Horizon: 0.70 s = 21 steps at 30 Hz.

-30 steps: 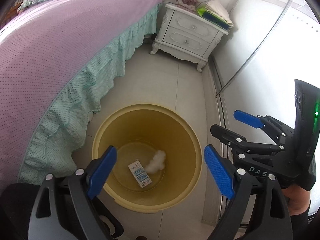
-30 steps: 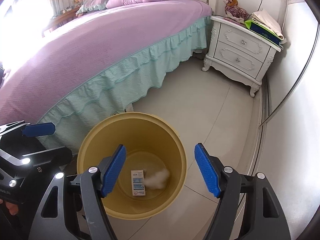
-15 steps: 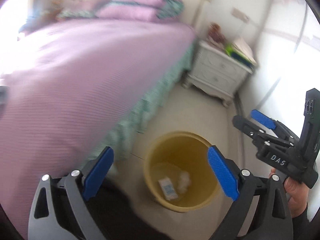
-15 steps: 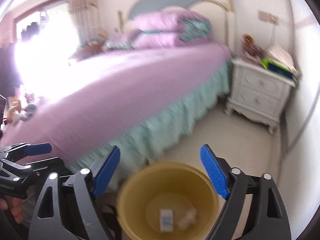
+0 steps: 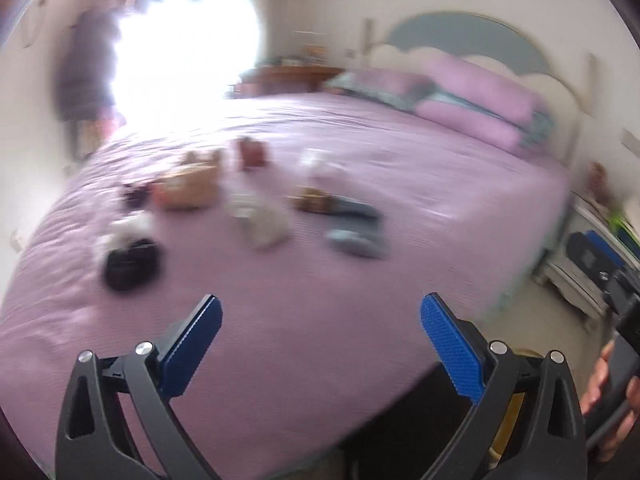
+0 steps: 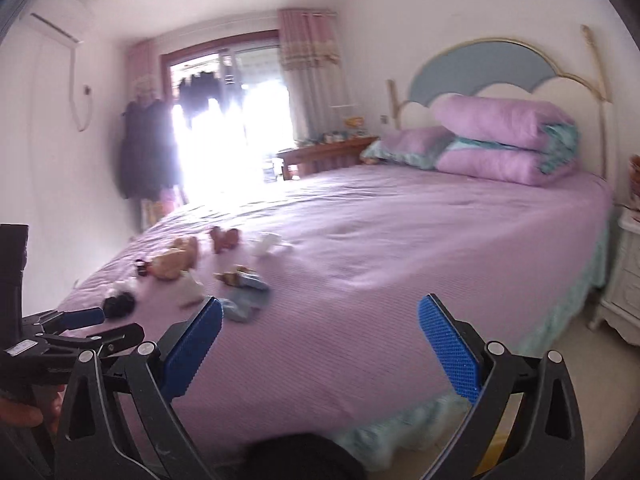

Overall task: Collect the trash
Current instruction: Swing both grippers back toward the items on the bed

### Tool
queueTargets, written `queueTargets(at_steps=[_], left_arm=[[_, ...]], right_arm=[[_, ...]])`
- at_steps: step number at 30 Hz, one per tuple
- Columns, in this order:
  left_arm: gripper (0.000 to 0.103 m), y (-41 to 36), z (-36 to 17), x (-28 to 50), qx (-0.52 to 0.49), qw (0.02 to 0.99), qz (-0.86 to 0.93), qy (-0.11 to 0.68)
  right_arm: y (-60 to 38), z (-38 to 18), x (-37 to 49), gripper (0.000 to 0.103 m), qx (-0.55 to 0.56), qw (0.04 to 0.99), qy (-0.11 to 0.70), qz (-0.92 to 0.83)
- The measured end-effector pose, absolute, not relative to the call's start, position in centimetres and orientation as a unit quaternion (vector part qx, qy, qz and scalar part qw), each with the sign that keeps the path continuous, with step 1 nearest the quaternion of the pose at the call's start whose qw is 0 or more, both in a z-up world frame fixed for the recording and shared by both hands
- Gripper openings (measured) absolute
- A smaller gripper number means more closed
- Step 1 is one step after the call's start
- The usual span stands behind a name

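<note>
Nearest me, my left gripper [image 5: 320,344] and right gripper [image 6: 318,344] are empty, jaws opening wide. Past them the trash [image 6: 240,276] lies scattered on the bed [image 6: 400,280], left of centre in frame, nearer my left gripper, I judge.

Daylight blazes through the window [image 6: 224,128], blown out white. Left wrist view smears with motion blur; items on the bed [image 5: 360,280] perhaps unreadable. Edges bend, fisheye.

Purple bed [image 6: 400,248]; blue headboard [image 6: 480,68]; bright window [image 6: 232,120]; white nightstand [image 6: 624,288].
</note>
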<state>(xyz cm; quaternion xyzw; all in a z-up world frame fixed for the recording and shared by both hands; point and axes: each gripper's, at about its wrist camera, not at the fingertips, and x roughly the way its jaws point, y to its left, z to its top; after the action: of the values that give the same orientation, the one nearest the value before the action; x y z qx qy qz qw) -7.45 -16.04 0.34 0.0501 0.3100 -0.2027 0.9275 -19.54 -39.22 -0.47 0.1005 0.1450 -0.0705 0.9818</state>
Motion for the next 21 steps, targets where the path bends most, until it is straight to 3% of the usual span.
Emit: queueTargets(at_steps=[11, 21], left_arm=[[0.099, -3.9, 1.2, -3.2, -0.019, 0.954, -0.067, 0.293], [0.099, -4.3, -0.3, 0.7, -0.037, 0.949, -0.063, 0.308]], right_arm=[[-28.4, 0.2, -12.6, 0.095, 0.047, 0.985, 0.157, 0.051], [-26.3, 0.5, -10.2, 0.095, 0.041, 0.984, 0.163, 0.063]])
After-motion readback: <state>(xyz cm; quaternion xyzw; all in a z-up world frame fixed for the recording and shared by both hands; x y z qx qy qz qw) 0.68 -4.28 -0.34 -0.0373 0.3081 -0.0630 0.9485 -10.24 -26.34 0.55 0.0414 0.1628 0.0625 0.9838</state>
